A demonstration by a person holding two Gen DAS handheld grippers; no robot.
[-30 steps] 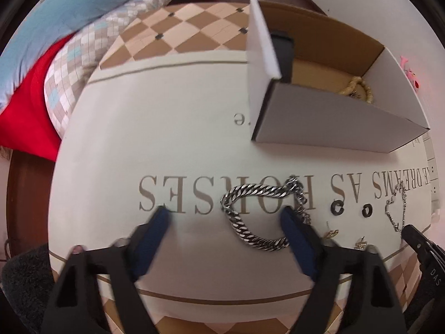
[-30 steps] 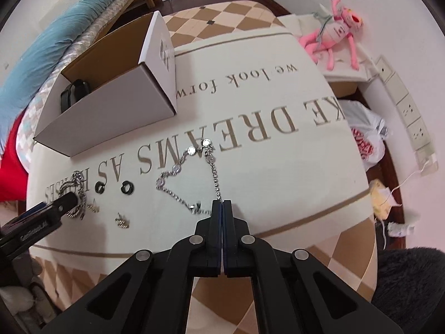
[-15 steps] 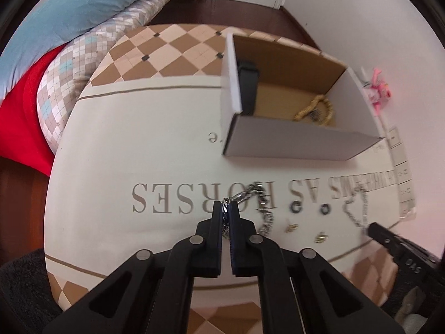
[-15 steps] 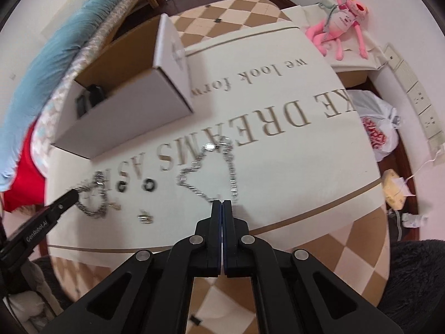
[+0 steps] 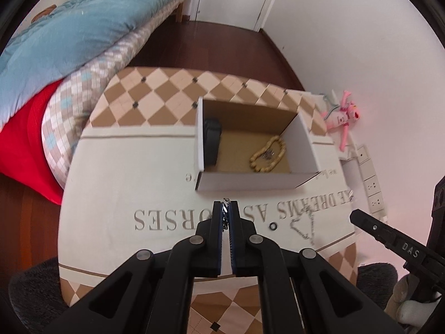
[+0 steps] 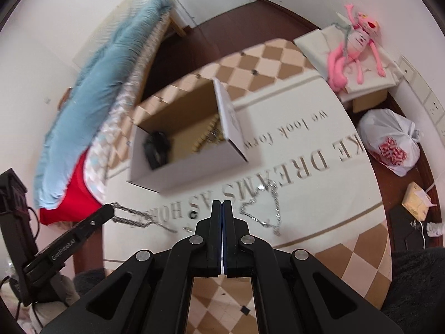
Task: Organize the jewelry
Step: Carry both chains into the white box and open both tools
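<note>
The left claw [image 5: 225,208] is clamped on a heavy silver chain bracelet [image 6: 130,216]. In the left wrist view, links of the bracelet show between the two pads. In the right wrist view, the bracelet hangs from the claw tip in a drooping loop above the bench [image 5: 125,167], with its far end trailing down toward the cloth.

The right claw [image 6: 222,208] has its pads pressed together. Whether anything is pinched between them cannot be told. A thin silver necklace [image 6: 264,208] lies on the bench just beyond and to the right of this claw tip, spread in a rough triangle over the printed lettering.

A small black ring [image 5: 273,226] lies on the cloth between the two claws. A tiny metal piece [image 6: 188,228] sits near it; its type is too small to tell.

An open cardboard box [image 5: 250,183] stands on the bench beyond the lettering. Inside it, a gold bead bracelet [image 5: 267,157] lies on the floor of the box, and a black band [image 5: 211,142] leans against the left wall.
</note>
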